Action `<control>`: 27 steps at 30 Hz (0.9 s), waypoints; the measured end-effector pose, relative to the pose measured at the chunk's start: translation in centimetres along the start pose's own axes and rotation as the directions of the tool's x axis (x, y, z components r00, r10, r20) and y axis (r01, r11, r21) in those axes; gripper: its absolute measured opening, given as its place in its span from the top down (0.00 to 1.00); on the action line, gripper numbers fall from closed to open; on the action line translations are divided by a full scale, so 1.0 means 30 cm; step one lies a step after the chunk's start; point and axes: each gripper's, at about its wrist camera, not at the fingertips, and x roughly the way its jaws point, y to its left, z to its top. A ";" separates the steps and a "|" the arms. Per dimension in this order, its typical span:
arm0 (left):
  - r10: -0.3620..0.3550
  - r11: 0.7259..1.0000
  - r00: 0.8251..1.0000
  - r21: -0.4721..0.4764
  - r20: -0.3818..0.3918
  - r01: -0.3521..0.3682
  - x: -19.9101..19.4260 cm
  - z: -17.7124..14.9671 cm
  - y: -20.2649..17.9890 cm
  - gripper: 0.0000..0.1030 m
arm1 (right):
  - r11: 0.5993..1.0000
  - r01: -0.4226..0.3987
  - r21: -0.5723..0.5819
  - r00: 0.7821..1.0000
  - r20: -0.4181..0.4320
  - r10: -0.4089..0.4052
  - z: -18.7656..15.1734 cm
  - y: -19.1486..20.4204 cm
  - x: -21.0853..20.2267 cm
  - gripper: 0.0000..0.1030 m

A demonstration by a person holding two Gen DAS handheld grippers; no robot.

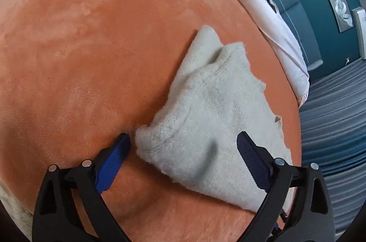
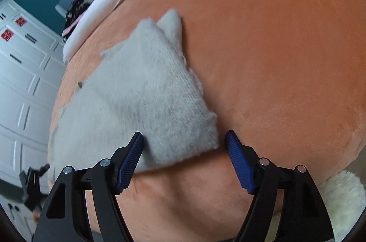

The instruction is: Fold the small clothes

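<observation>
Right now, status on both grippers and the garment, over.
Left gripper open, right gripper open, nothing clamped. Grey knit garment folded, lying on the orange blanket. Nothing in the way.

Soft, even daylight, faint shadows; strong fisheye bending with dark corners; the right view is slightly motion-blurred.

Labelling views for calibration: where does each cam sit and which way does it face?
Left wrist: on the left hand-held gripper, angled down at the grey knit garment on the orange blanket; both blue pads show, open.
Right wrist: on the right hand-held gripper, angled down at the same garment; pads open; white cabinets at left.
Shared: garment, orange blanket, teal wall.
</observation>
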 end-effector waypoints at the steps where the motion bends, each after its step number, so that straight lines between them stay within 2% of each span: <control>1: -0.020 1.000 1.000 -0.002 -0.020 0.020 0.012 0.008 -0.017 0.32 | 0.999 -0.028 0.024 1.000 -0.006 0.029 0.021 0.008 0.009 0.39; 2: -0.043 0.999 0.997 -0.022 -0.056 0.042 0.033 0.017 -0.028 0.50 | 0.997 -0.056 0.051 0.998 -0.007 0.057 0.038 0.020 0.015 0.69; 3: -0.065 0.997 0.993 -0.053 -0.100 0.060 0.048 0.028 -0.034 0.75 | 0.991 -0.111 0.072 0.994 -0.017 0.112 0.061 0.035 0.012 0.82; 5: -0.099 0.992 0.990 -0.084 -0.102 0.090 0.007 0.042 -0.064 0.78 | 0.982 -0.172 0.072 0.985 0.036 0.170 0.091 0.078 -0.061 0.84; 8: -0.108 0.994 0.989 0.015 -0.099 0.110 -0.122 0.038 -0.128 0.83 | 0.979 -0.201 0.037 0.979 0.042 0.199 0.084 0.112 -0.217 0.86; 11: -0.072 0.995 0.987 0.058 -0.147 0.081 -0.218 -0.023 -0.106 0.83 | 0.993 -0.112 -0.021 0.994 -0.014 0.112 0.004 0.075 -0.302 0.86; 14: 0.009 0.999 0.973 0.033 -0.230 -0.001 -0.224 -0.137 0.015 0.82 | 1.000 -0.008 -0.027 0.991 -0.132 0.004 -0.120 -0.011 -0.263 0.84; 16: 0.067 0.998 0.960 0.019 -0.273 -0.064 -0.182 -0.212 0.100 0.77 | 0.994 0.094 -0.047 0.973 -0.209 -0.102 -0.205 -0.070 -0.214 0.81; 17: 0.078 0.997 0.957 -0.001 -0.280 -0.082 -0.170 -0.237 0.134 0.75 | 0.993 0.103 -0.060 0.973 -0.201 -0.114 -0.220 -0.077 -0.228 0.86; 18: 0.047 0.997 0.963 -0.039 -0.264 -0.059 -0.181 -0.244 0.149 0.73 | 0.994 0.093 -0.060 0.980 -0.174 -0.102 -0.211 -0.069 -0.256 0.78; 19: 0.033 0.997 0.971 -0.066 -0.235 -0.050 -0.210 -0.233 0.141 0.70 | 0.991 0.117 -0.066 0.984 -0.129 -0.125 -0.189 -0.053 -0.298 0.72; 20: 0.038 0.997 0.978 -0.053 -0.204 -0.050 -0.234 -0.210 0.115 0.68 | 0.986 0.147 -0.082 0.985 -0.083 -0.154 -0.167 -0.040 -0.331 0.61; 21: 0.041 0.999 0.986 -0.008 -0.160 -0.042 -0.265 -0.177 0.071 0.60 | 0.980 0.162 -0.114 0.986 -0.016 -0.164 -0.133 -0.010 -0.373 0.53; 22: 0.043 0.999 0.992 0.032 -0.119 -0.039 -0.286 -0.151 0.034 0.47 | 0.977 0.155 -0.146 0.988 0.036 -0.151 -0.099 0.022 -0.400 0.49; 23: 0.042 0.995 0.998 0.095 -0.055 -0.036 -0.310 -0.111 -0.023 0.40 | 0.973 0.144 -0.182 0.989 0.071 -0.133 -0.062 0.059 -0.409 0.41; 24: 0.037 0.989 0.999 0.145 -0.006 -0.035 -0.320 -0.080 -0.072 0.29 | 0.968 0.142 -0.209 0.988 0.089 -0.126 -0.024 0.095 -0.398 0.38; 25: 0.032 0.982 0.999 0.183 0.033 -0.037 -0.317 -0.049 -0.119 0.22 | 0.963 0.141 -0.229 0.988 0.096 -0.121 0.014 0.133 -0.370 0.38; 27: 0.016 0.971 0.998 0.236 0.054 -0.029 -0.251 0.014 -0.198 0.15 | 0.957 0.125 -0.264 0.991 0.088 -0.105 0.081 0.197 -0.283 0.38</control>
